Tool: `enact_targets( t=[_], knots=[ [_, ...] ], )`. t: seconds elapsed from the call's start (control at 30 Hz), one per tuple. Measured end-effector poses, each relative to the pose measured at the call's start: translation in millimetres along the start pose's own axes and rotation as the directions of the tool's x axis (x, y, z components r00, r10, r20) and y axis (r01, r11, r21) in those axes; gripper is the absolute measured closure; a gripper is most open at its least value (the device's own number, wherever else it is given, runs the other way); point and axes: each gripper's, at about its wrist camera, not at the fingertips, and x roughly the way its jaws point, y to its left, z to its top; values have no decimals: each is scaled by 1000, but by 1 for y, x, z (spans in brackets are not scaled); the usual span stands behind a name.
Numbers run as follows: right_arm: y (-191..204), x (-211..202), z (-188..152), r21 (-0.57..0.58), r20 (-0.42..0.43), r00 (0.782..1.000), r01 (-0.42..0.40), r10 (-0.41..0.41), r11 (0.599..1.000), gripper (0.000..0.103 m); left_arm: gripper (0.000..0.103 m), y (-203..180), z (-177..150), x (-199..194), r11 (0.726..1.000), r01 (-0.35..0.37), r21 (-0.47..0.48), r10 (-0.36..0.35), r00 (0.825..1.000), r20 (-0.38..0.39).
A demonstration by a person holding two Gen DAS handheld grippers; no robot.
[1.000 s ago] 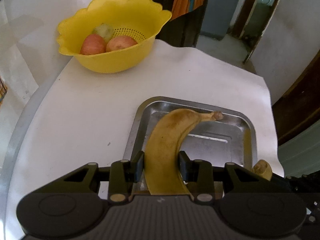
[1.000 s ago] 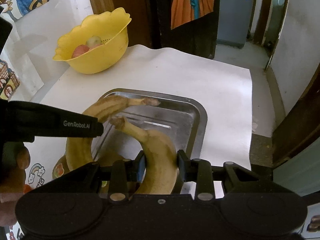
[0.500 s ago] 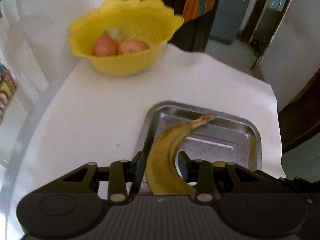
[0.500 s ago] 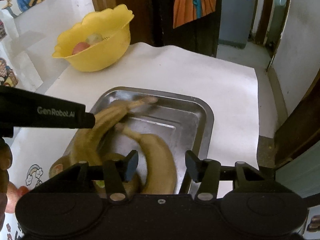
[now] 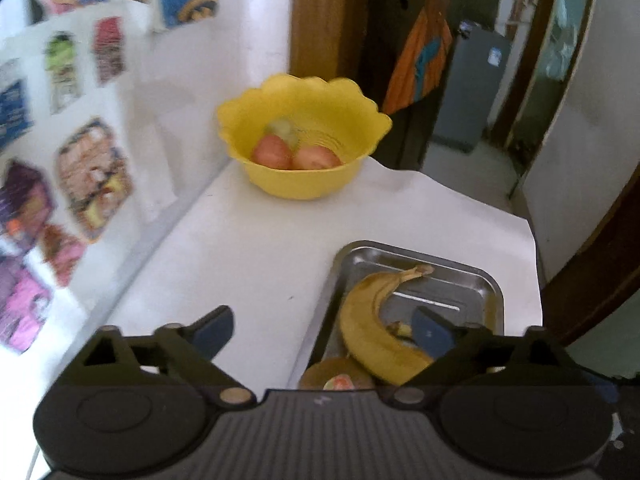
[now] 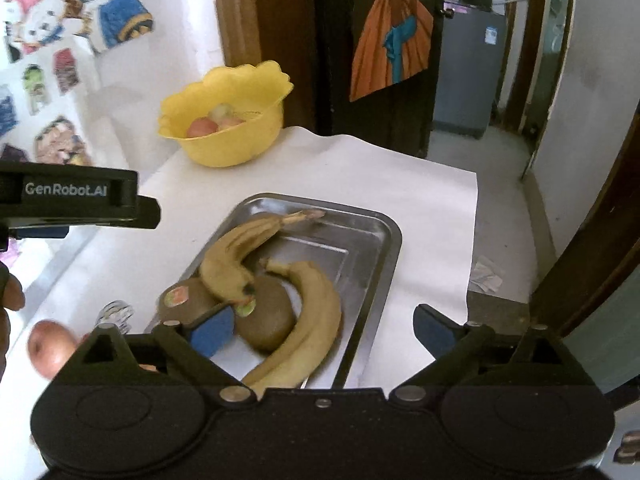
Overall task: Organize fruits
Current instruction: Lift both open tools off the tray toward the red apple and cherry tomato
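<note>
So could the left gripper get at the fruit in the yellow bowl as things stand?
Probably yes. The left gripper, jaws just opened wide and empty, faces the yellow bowl across bare white tabletop. The apples lie uncovered inside; only the bowl's rim stands between.

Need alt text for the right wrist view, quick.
Two bananas and two kiwis lie in a steel tray below the open, empty right gripper. A yellow bowl of fruit stands behind.

Each claw (image 5: 322, 330) is black plastic with blue pads on its fingertips (image 5: 210, 330), round silver screws at the pivots and a ribbed grey housing. The left claw (image 6: 80, 200) carries white "GenRobot.AI" lettering on its side.
</note>
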Motion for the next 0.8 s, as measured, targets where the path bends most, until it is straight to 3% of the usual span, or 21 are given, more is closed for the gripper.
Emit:
enact_targets(
  t=[0.2,0.37,0.57,0.8],
  knots=[
    [5,-52,-19,-49,40,997,-58,60,997,1,1,21,-26,-56,997,-54,-51,56,998,32],
    [13,-82,-35,-65,-1,995,-99,99,993,1,1,39,-56,-101,989,-139,-56,142,988,57],
    [32,-108,-55,-64,-92,988,-129,123,990,1,1,66,-91,-142,978,-201,-55,202,979,9],
    [66,-106,-79,-67,-165,976,-157,144,985,1,1,104,-117,-150,977,-213,-22,211,975,-69]
  ],
)
